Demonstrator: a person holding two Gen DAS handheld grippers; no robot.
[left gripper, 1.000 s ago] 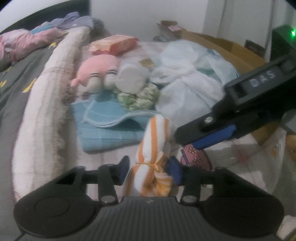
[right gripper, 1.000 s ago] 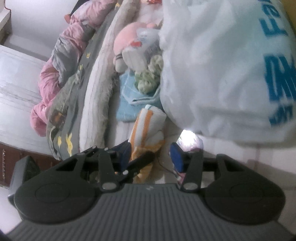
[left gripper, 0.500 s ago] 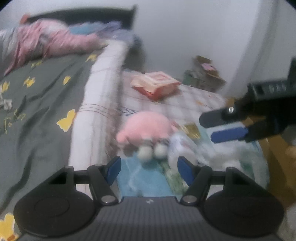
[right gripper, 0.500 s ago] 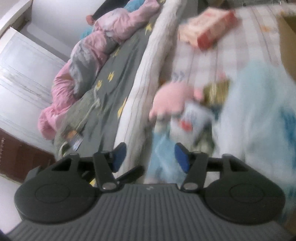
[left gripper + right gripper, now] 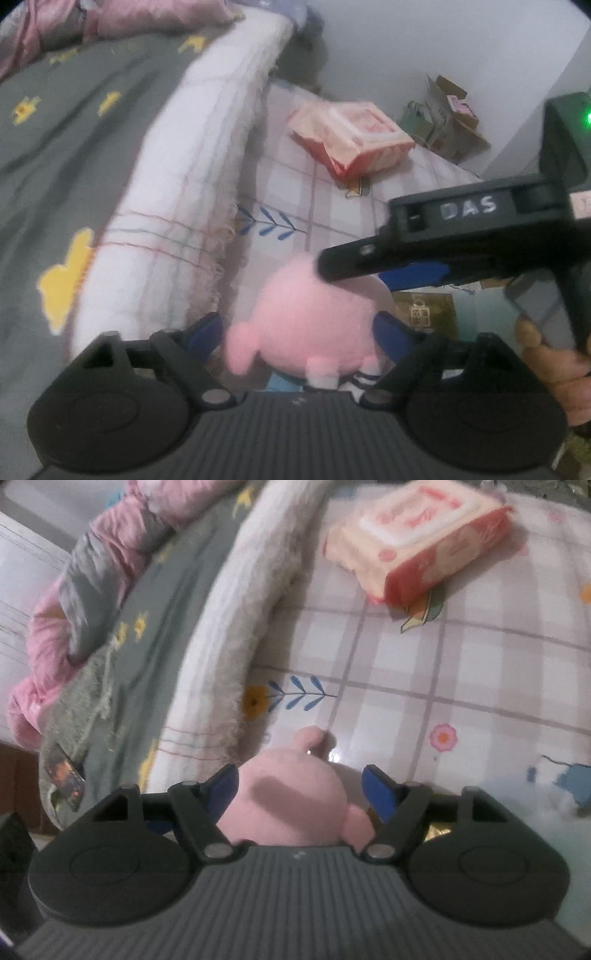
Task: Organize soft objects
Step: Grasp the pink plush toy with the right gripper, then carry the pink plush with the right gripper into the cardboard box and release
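1. The round pink plush toy [image 5: 306, 328] lies on the checked bedsheet [image 5: 461, 672] beside the pale fringed blanket roll [image 5: 177, 192], with its white feet towards the cameras.
2. It sits directly ahead of both tools, between the blue pads of the left gripper [image 5: 295, 332] and also between those of the right gripper [image 5: 299, 794]. Its long axis seems to run away from the cameras, though blur makes this uncertain.
3. Both sets of jaws are opening and released. No pad presses the plush, and gaps show on either side.
4. Neither hand looks clearly nearer. In the left view the right tool's finger hangs just over the toy's far side.
5. A pink-and-red soft wipes pack [image 5: 417, 542] lies well beyond.
6. A second ago both grippers were at an orange-striped cloth roll near a white bag. Both have since swung to the plush, jaws wider.
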